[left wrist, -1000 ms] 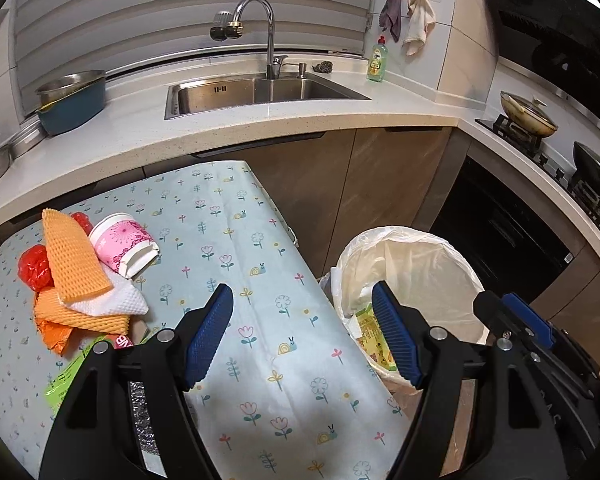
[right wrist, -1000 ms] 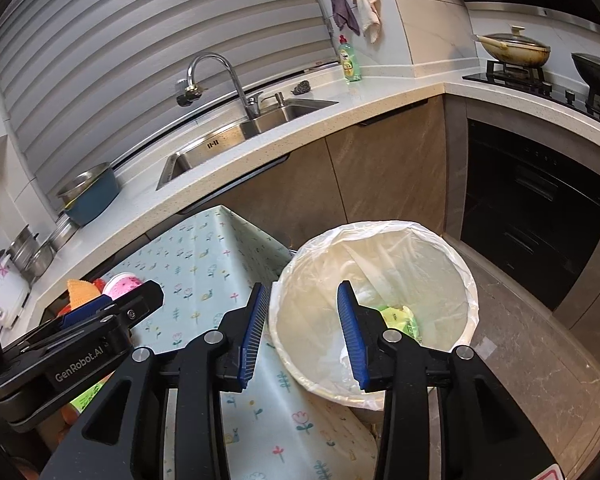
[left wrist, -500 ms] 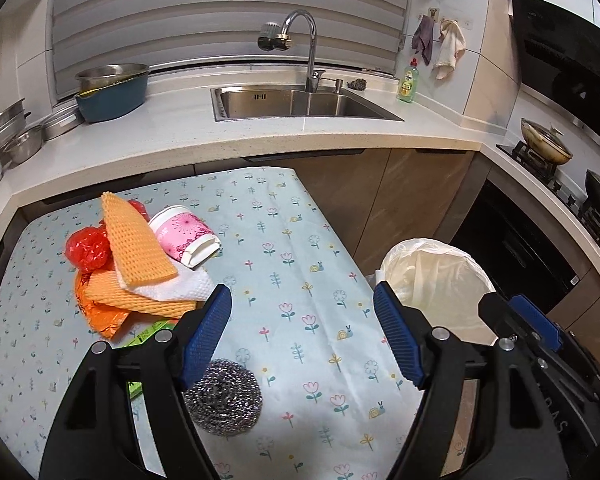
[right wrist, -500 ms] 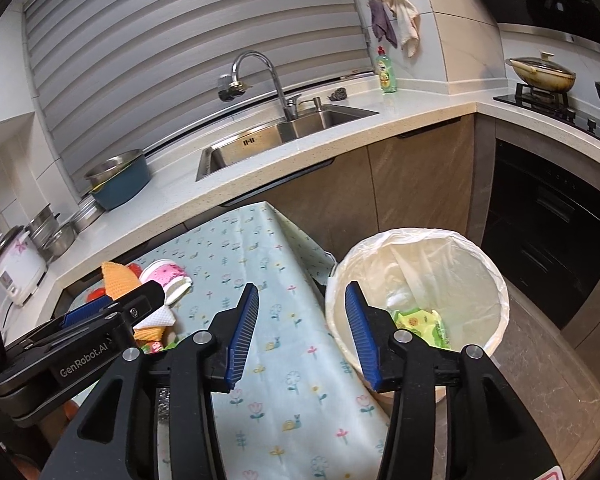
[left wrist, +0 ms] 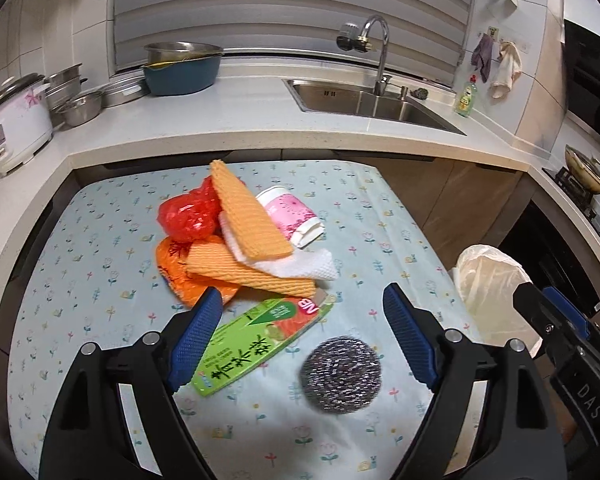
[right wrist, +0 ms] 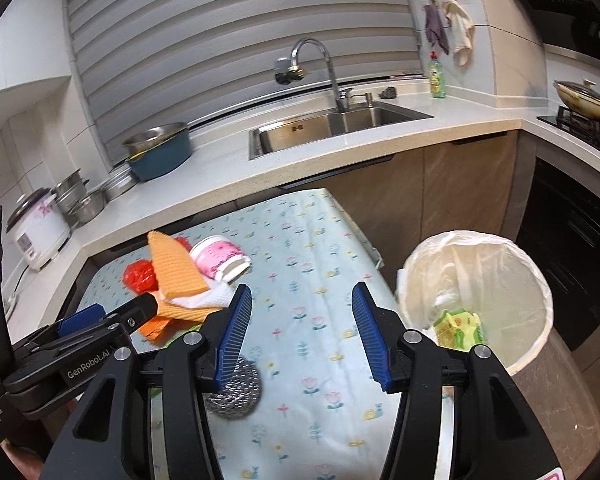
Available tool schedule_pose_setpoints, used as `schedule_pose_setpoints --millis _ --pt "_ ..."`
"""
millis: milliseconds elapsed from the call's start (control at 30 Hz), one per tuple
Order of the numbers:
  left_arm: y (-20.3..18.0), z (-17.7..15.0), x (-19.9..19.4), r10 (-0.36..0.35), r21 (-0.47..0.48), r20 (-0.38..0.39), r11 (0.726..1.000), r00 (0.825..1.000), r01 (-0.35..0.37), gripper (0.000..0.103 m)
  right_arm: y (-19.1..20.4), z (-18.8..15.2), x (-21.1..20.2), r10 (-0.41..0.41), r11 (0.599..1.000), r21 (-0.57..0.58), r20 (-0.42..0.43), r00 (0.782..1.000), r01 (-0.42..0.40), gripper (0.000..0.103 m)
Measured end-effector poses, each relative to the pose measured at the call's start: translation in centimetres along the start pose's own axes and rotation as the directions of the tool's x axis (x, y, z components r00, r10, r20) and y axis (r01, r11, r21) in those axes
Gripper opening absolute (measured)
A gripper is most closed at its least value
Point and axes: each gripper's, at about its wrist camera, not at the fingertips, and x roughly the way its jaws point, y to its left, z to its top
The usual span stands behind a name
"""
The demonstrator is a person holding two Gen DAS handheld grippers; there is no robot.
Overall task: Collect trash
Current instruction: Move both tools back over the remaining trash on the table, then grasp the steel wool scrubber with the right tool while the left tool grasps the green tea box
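Left wrist view: left gripper (left wrist: 303, 322) hangs over the flowered table cloth (left wrist: 100, 272), jaws wide apart and just been opening, nothing clamped. Between and below the fingers lie the green packet (left wrist: 260, 344) and the steel wool scourer (left wrist: 341, 374), both flat on the cloth, neither touched as far as I can tell. Behind them is the trash heap: orange mesh sleeves (left wrist: 248, 216), red bag (left wrist: 188, 216), white mesh (left wrist: 296, 266), pink cup (left wrist: 290, 214) lying on its side.

Step in hand, by my read: reach for the next piece of trash. To do it well, pick one item only; the scourer sits alone and clear, an easy grab from above with pads either side. The packet is flat and thin, so it needs a finger slid under an edge, and its far end is tucked under the heap. Keep clear of the other gripper, close by on the right.

Right wrist view: right gripper (right wrist: 298, 332) is about half open, jaws also just been opening, empty. It hangs over the cloth with the scourer (right wrist: 236, 394) near its left finger, contact unclear from this angle. Lined bin (right wrist: 412, 264) stands just beside the table edge, one green wrapper (right wrist: 460, 326) already inside.
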Motion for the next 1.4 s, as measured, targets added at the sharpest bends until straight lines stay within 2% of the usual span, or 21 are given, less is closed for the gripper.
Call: schedule_pose_setpoints --millis 200,267,400,533,833,1100,1233,1400 --pt "4.7 -0.8 0.3 0.061 -0.044 -0.023 0.997 0.998 -0.062 0.079 3.1 -1.5 1.5 0.032 0.999 -0.037 -0.049 0.998 -0.034 0.052" --pt "6.1 -1.3 0.5 0.073 -0.049 -0.037 0.996 0.997 -0.074 0.079 4.0 -2.4 2.0 0.038 0.998 -0.046 -0.071 0.997 -0.041 0.055" --pt "7.8 -2.5 1.2 0.077 -0.038 -0.062 0.996 0.995 -0.079 0.085 5.5 -4.5 3.4 0.043 0.996 -0.076 -0.128 0.991 -0.053 0.06" --pt "8.7 -3.7 2.1 0.069 -0.014 -0.094 0.997 0.993 -0.071 0.086 6.7 -6.5 5.0 0.034 0.993 -0.102 -0.178 0.983 -0.053 0.066" --pt "9.5 -5.4 4.2 0.061 0.074 -0.129 0.996 0.99 -0.052 0.091 8.2 -8.9 8.2 -0.004 0.989 -0.142 -0.245 0.969 -0.032 0.071" --pt "9.1 -5.6 6.4 0.017 0.12 -0.159 0.993 0.987 0.002 0.091 7.3 -9.3 10.1 -0.025 0.991 -0.132 -0.266 0.964 -0.01 0.071" --pt "8.8 -5.4 7.3 -0.017 0.126 -0.172 0.991 0.985 0.039 0.093 6.7 -9.2 10.5 -0.023 0.993 -0.12 -0.268 0.963 -0.009 0.068" --pt "7.6 -5.7 8.8 -0.017 0.161 -0.188 0.986 0.982 0.048 0.094 5.8 -8.7 10.2 -0.026 0.994 -0.108 -0.248 0.968 -0.001 0.062"
